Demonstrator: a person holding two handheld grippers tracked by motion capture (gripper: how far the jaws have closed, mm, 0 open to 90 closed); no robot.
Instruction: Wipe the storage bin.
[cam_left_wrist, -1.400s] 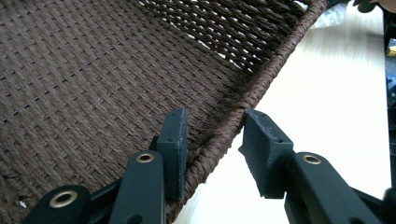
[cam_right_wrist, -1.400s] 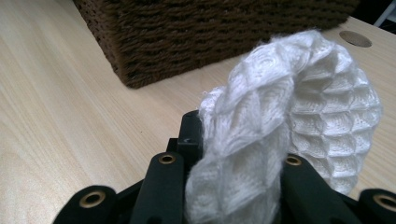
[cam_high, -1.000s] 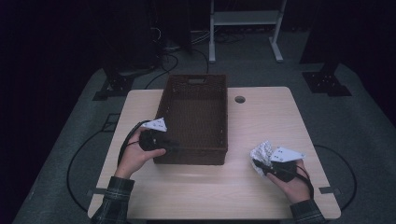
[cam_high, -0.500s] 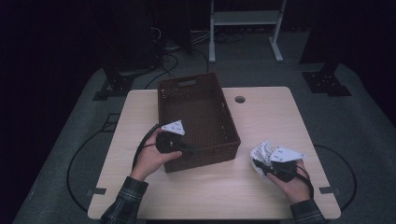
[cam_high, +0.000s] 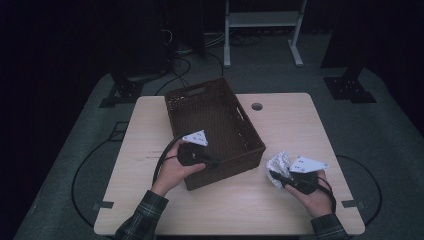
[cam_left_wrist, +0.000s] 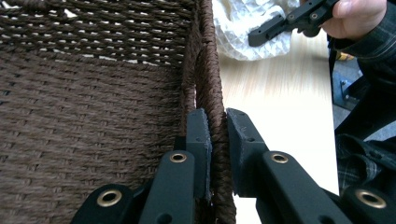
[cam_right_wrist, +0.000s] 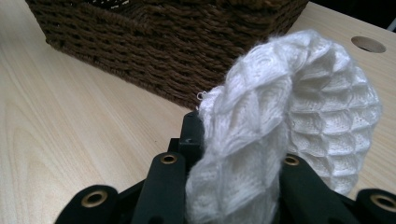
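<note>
A brown woven basket (cam_high: 215, 125) stands askew on the light wooden table (cam_high: 300, 125). My left gripper (cam_high: 217, 162) has just been closing and is now shut on the basket's near wall. In the left gripper view the pads of that gripper (cam_left_wrist: 218, 121) press on both sides of the woven rim (cam_left_wrist: 210, 70). To the right of the basket, my right gripper (cam_high: 274, 176) is shut on a crumpled white waffle-knit cloth (cam_high: 279, 162). The cloth (cam_right_wrist: 299, 93) bulges up out of that gripper (cam_right_wrist: 238, 135) and hides its right finger. The basket's outer wall (cam_right_wrist: 177, 56) is just beyond.
A round cable hole (cam_high: 257, 106) sits in the table behind the basket's right side. A white stand (cam_high: 262, 20), black equipment bases and cables (cam_high: 185, 65) are on the dark floor beyond the table. Bare tabletop lies to the left of the basket.
My left hand has moved right along the basket's near wall and taken hold of its rim. The basket has turned askew on the table. The right hand and cloth have stayed put.
</note>
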